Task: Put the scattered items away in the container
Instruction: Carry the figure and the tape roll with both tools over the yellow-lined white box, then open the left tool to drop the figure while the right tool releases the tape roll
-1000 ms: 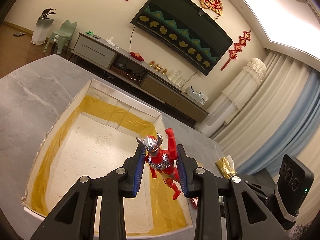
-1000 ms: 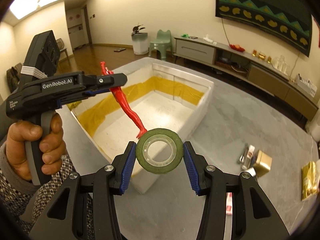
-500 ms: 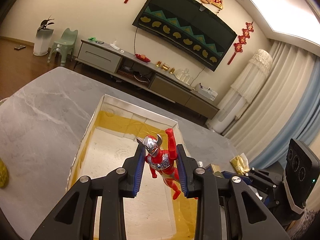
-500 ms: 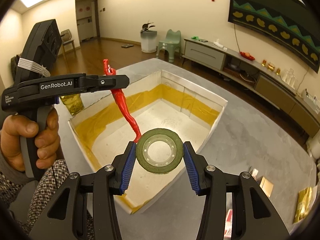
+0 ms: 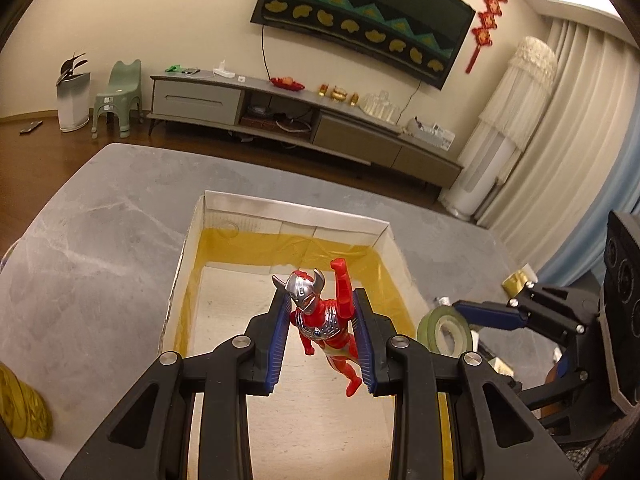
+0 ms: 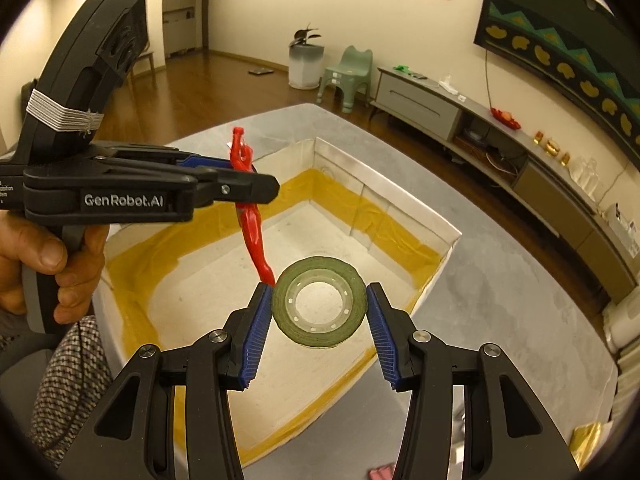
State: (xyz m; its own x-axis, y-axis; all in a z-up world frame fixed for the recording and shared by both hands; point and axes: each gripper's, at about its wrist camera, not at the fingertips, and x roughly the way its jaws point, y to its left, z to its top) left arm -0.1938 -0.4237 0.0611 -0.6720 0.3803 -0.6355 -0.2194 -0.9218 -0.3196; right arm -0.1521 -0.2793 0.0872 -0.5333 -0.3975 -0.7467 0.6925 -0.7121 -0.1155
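Left claw (image 5: 320,336): clenched on red-and-silver plastic hero figure (image 5: 320,320), above white foam box with yellow-taped walls (image 5: 296,220). Right claw (image 6: 318,314): clenched on green tape roll (image 6: 319,301), above same box.

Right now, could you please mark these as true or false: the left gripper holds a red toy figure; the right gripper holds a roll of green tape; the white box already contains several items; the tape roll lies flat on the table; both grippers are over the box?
1. The left gripper holds a red toy figure. True.
2. The right gripper holds a roll of green tape. True.
3. The white box already contains several items. False: its visible floor is bare.
4. The tape roll lies flat on the table. False: it is clamped in the air between the blue pads.
5. Both grippers are over the box. True.
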